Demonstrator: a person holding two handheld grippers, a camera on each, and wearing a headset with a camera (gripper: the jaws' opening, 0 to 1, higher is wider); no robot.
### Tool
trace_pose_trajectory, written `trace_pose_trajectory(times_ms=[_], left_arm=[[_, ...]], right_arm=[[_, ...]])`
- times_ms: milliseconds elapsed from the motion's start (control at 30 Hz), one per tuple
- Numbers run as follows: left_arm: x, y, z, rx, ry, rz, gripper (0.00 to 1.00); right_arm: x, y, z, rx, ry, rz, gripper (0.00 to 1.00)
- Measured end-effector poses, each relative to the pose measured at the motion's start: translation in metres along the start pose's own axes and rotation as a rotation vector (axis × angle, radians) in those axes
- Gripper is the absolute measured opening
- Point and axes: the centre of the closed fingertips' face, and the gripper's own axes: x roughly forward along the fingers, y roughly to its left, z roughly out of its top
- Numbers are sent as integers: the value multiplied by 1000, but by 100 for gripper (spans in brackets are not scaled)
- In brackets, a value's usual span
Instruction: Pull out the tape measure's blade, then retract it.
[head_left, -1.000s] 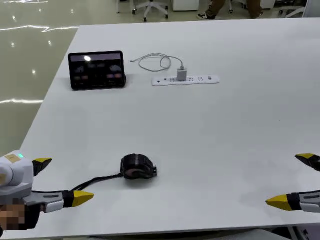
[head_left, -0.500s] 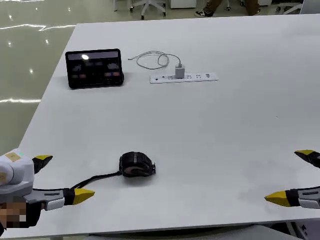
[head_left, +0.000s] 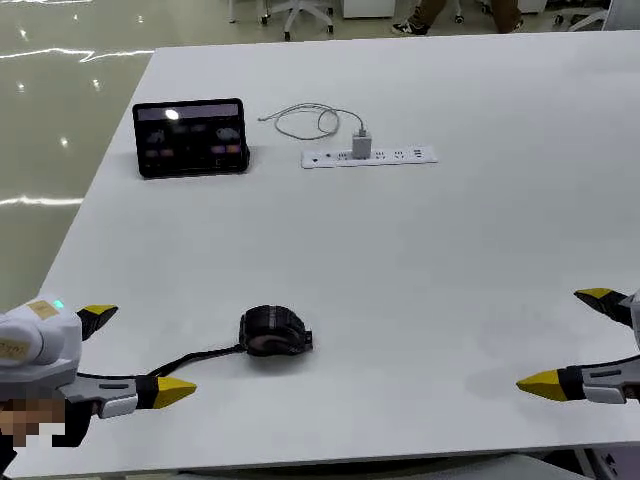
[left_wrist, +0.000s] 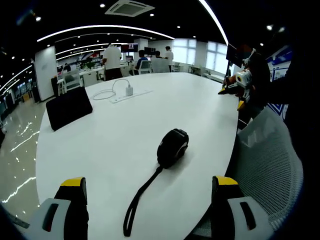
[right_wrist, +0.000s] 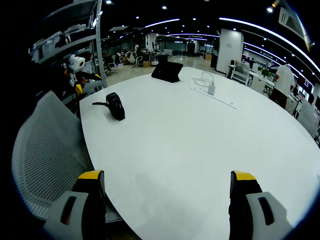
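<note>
Tape measure, a black rounded case (head_left: 275, 332) with a black wrist strap (head_left: 195, 357) trailing from it, lies untouched near the front edge of the white surface (head_left: 420, 240), between my two sets of tongs. My left tongs (head_left: 140, 352) hover spread wide just beside the strap's loop, close to the case. My right tongs (head_left: 562, 339), equally spread, hang well apart from it on the other side, holding nothing. I judge the case to be hard-shelled, compact and fairly dense for its bulk. Its smooth curved flanks look liable to slip or skate across the slick top if pinched off-centre. The strap is limp and will give no purchase. I would clamp the left tongs across the case's flat sides to anchor it, then take the blade's end hook with the right. A small nub on the case's right edge may be that hook, though it is too small to be sure. The blade itself should be thin, springy steel, apt to snap back fast.
</note>
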Motion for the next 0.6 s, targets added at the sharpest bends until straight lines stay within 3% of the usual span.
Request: trace_pose_trajectory(times_ms=[67, 167, 200, 367, 600], left_arm=[[3, -1, 2, 4, 1, -7, 100], [9, 4, -9, 25, 69, 2, 100], [13, 0, -11, 24, 81, -26, 100], [20, -5, -7, 38, 88, -44, 100], [31, -12, 1, 77, 109, -88, 100]], right_arm=[[4, 4, 5, -4, -6, 21, 100], [11, 12, 22, -35, -37, 46, 100], [13, 15, 30, -44, -58, 52, 100], [23, 27, 46, -62, -75, 84, 100], [34, 36, 54, -84, -79, 121, 99]])
